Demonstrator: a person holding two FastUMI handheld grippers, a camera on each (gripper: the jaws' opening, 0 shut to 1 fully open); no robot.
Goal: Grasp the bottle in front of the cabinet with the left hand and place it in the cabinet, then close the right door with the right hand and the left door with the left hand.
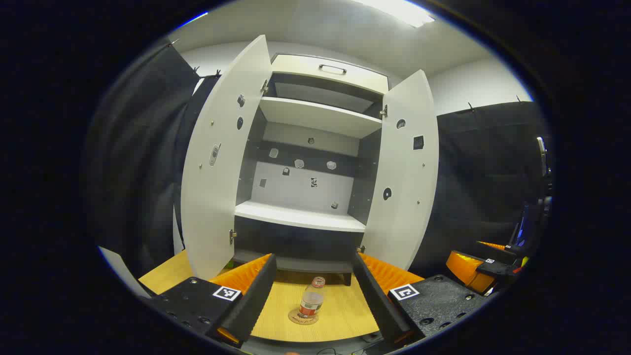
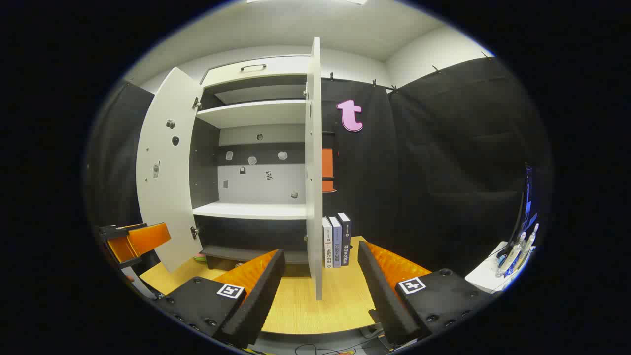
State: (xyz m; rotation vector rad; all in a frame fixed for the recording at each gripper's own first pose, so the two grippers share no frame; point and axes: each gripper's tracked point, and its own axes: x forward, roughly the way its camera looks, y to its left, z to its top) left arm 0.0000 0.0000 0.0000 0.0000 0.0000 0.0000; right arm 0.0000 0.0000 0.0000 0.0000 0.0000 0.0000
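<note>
While doors [image 1: 209,162] gape, bottle [image 1: 311,301] label unreadable

Pale wooden tabletop [image 1: 345,315]. Bearing a white cabinet [image 1: 305,217] at the back, a bottle [image 1: 312,301] upright on a round coaster [image 1: 301,318] just before it, and three books [image 2: 336,241] upright beside the open right door [image 2: 313,167].

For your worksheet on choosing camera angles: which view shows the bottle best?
The left gripper view: the bottle stands upright on the table, framed between the open left gripper fingers. In the right gripper view I cannot make it out in front of the cabinet.
</note>
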